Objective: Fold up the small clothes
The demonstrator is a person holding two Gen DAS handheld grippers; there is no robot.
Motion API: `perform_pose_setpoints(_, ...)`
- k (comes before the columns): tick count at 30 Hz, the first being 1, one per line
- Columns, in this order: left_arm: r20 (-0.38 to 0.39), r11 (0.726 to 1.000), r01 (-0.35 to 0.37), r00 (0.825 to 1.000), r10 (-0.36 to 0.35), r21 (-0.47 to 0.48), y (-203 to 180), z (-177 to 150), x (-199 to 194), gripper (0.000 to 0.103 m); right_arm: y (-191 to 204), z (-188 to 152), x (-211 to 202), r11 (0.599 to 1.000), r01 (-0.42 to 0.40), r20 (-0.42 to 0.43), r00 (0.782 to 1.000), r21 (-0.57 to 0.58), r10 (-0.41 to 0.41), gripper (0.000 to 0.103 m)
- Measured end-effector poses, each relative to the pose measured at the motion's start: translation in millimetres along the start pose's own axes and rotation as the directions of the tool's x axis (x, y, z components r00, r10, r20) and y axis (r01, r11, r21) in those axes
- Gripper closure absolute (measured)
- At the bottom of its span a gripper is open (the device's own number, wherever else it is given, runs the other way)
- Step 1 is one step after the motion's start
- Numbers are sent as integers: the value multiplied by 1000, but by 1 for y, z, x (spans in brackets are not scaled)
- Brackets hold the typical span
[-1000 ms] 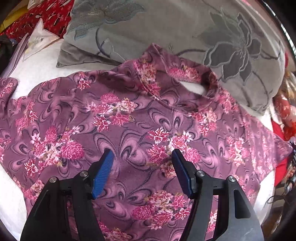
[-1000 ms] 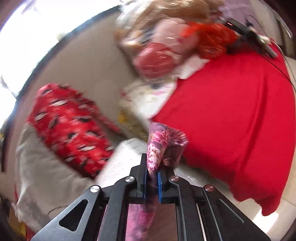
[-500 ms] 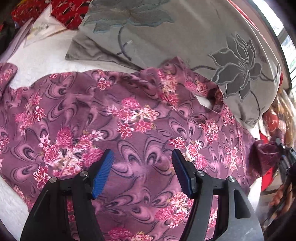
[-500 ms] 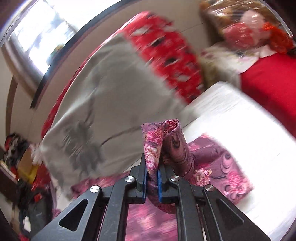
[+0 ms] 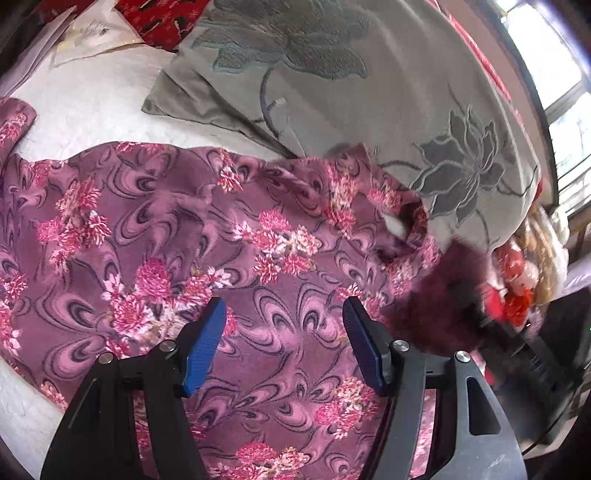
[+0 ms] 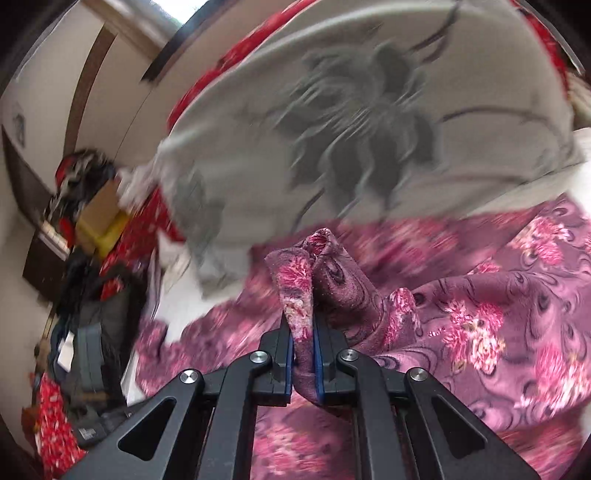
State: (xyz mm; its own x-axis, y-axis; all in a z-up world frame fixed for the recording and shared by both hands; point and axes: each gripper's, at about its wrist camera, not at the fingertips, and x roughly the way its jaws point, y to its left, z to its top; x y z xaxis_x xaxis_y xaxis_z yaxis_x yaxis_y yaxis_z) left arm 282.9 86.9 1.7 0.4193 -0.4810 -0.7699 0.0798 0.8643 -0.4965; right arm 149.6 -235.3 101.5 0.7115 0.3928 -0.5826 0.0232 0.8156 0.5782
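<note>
**Floral top lying spread on a bed, one sleeve pinched and lifted**

Left wrist view, foreground: the left gripper [image 5: 284, 341] is standing with its blue pads spread wide apart, hovering over the purple floral top [image 5: 177, 236] with nothing between them. The top is lying front-up on the white bedcover [image 5: 88, 99], its collar [image 5: 373, 206] pointing toward the grey pillow [image 5: 369, 81] and touching the pillow's lower edge. At the right edge a dark, blurred bunch of the same fabric is showing, with a black frame beneath it that appears to be the right gripper [image 5: 476, 306]; detail there is too smeared to read.

Right wrist view, foreground: the right gripper [image 6: 303, 354] is pressing its pads together on the sleeve [image 6: 295, 288] of the top, which is rising out of the jaws in a folded, upright bunch. The rest of the garment is trailing to the right and below, partly motion-blurred.

Containers: at the far left of the right wrist view, a yellow box [image 6: 105, 225] with an opened cardboard flap is sitting amid dark clutter; its contents are hidden.

Farther back: a red patterned cushion [image 5: 162, 18] and a pale paper or cloth item [image 5: 92, 33] are lying beyond the bedcover, cut off by the frame. A heap of red and pale objects [image 5: 517, 273] at the right is too blurred to identify.
</note>
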Motion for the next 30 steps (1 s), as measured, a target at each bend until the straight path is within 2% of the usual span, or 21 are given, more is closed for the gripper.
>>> perform_pose_setpoints(2,1,999,43,999,-43,-23,11,4,-11,38,6,-15,17,1000,-1,-60,998,-8,1,88)
perform_pose_setpoints(5,-17,993,117,993,-118,-30,18,2,-18,38,7,-41,37,999,42,-171,984,-10,-43,84)
perform_pose_setpoints(8,-80,982,190,979,-190,-5,14,-3,-16,38,11,-52,19,998,37,-150,988,-46,-43,80)
perform_pose_setpoints(10,-109,978,209,972,-208,5,8,-8,-12,38,7,-55,-4,997,44,-146,988,-58,-52,62)
perform_pose_setpoints(13,-144,975,219,967,-211,41,-5,-17,-11,38,-10,-62,-37,994,95,-125,987,-51,-101,61)
perform_pose_setpoints(15,-149,978,201,970,-190,57,-17,-22,-5,32,-28,-60,-62,991,131,-105,986,-21,-132,61)
perform_pose_setpoints(21,-194,983,169,969,-152,75,-44,-33,2,31,-99,-72,-128,966,221,-40,975,131,-218,60)
perform_pose_setpoints(23,-197,984,136,974,-112,118,-52,-42,2,31,-119,-74,-143,957,215,-18,976,196,-215,60)
perform_pose_setpoints(26,-176,984,50,984,-19,171,-56,-54,-1,31,-140,-77,-157,944,202,18,977,262,-214,60)
perform_pose_setpoints(30,-146,977,-40,987,72,209,-56,-54,-4,31,-161,-80,-164,931,163,47,981,327,-188,60)
